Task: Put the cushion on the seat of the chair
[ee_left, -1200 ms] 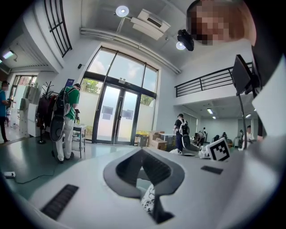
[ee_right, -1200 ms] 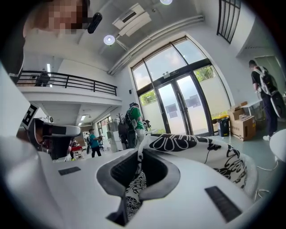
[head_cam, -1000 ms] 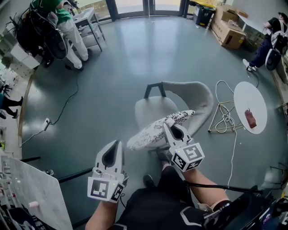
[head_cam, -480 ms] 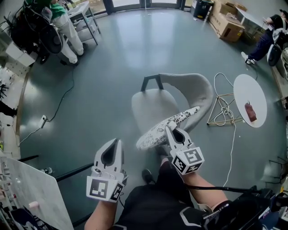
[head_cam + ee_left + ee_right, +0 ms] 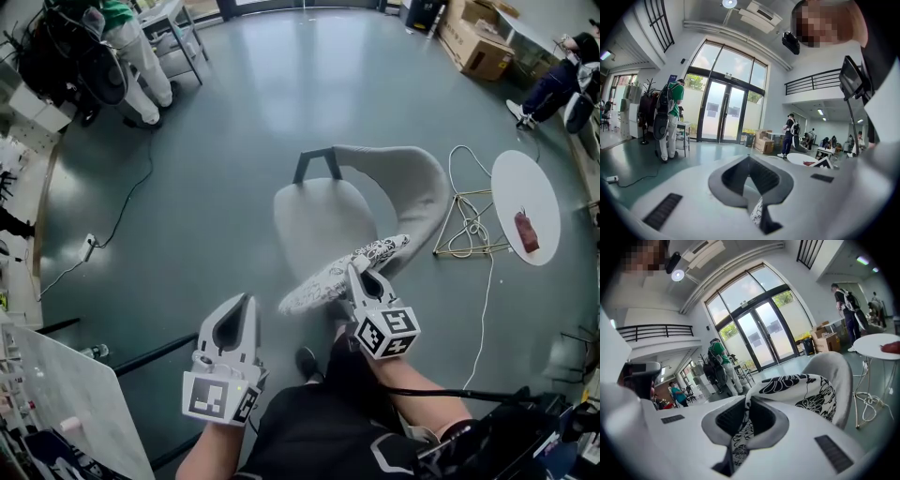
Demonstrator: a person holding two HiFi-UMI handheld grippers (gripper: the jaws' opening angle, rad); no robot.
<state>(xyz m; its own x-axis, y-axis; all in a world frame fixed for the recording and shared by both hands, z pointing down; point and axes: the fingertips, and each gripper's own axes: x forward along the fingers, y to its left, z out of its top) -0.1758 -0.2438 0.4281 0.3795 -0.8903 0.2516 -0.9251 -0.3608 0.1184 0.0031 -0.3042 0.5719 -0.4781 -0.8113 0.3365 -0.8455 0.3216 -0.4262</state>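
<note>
Right tongs (image 5: 356, 274) pinch the floral cushion (image 5: 314, 286) by its near edge, tilted over the chair seat's (image 5: 319, 220) front rim; lower it flat and centred before releasing, while the left tongs (image 5: 244, 302) hang pressed together, empty.

glossy grey-green floor (image 5: 234, 122). grey chair (image 5: 314, 220) stands on it mid-frame, white round table (image 5: 511, 187) to its right, loose white cable (image 5: 454, 192) between them, cardboard boxes (image 5: 473, 42) far back, power strip (image 5: 89, 246) left.

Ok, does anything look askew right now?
The cushion is tilted, pinched by its edge in the right claw, partly over the seat, not lying flat on it. Nothing else stands out.
</note>
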